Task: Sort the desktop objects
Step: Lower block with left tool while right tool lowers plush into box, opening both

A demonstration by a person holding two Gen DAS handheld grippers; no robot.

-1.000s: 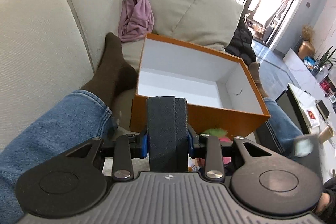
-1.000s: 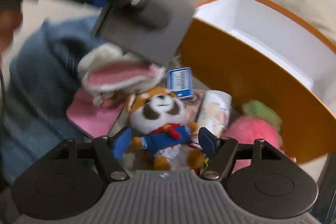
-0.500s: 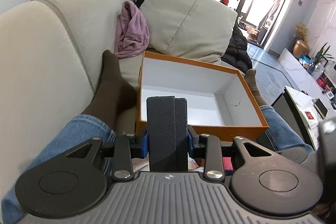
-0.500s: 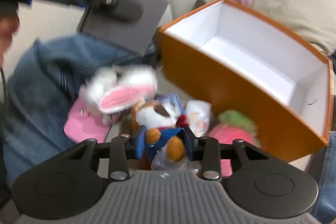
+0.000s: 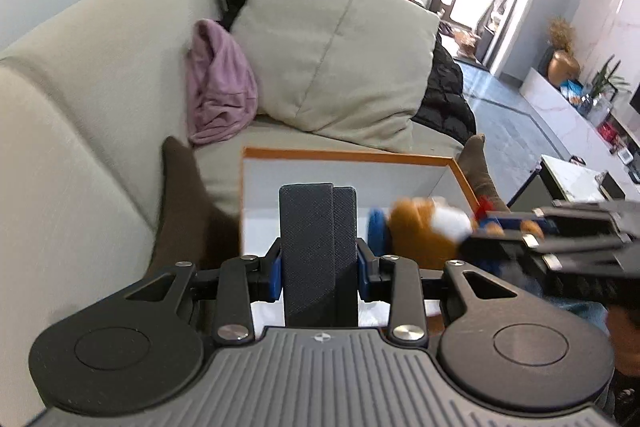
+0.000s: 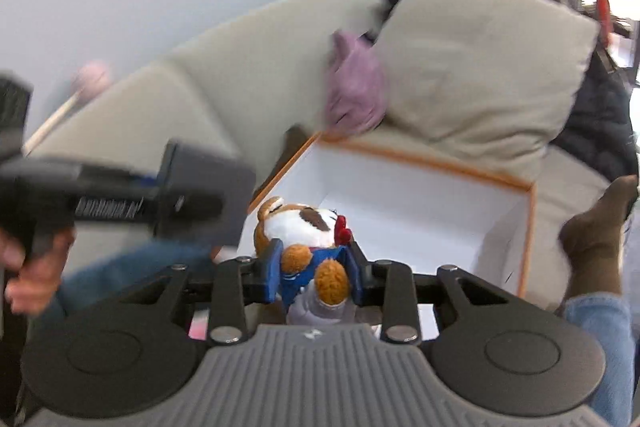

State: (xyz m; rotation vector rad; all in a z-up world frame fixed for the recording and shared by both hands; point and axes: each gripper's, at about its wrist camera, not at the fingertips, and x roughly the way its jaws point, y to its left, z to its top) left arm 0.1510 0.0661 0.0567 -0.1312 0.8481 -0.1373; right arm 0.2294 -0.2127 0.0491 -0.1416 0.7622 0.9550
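My left gripper (image 5: 318, 269) is shut on a dark grey textured case (image 5: 316, 243) and holds it upright in front of the orange box (image 5: 348, 154) with its white inside. My right gripper (image 6: 314, 273) is shut on a plush red panda (image 6: 304, 223) in blue clothes, by its body and legs, and hangs over the near left corner of the orange box (image 6: 440, 163). In the left wrist view the plush red panda (image 5: 420, 227) and the right gripper (image 5: 500, 231) come in from the right, blurred. In the right wrist view the dark grey case (image 6: 204, 199) shows at left.
The box lies on a beige sofa between a person's legs in jeans and brown socks (image 5: 180, 199). Behind it are a large cushion (image 5: 340, 55), a purple cloth (image 5: 220, 87) and a black jacket (image 5: 444, 95). A low table (image 5: 568, 175) stands to the right.
My right gripper closed on the plush red panda and lifted it from the pile of toys up over the box. My left gripper drew back and up with the case.
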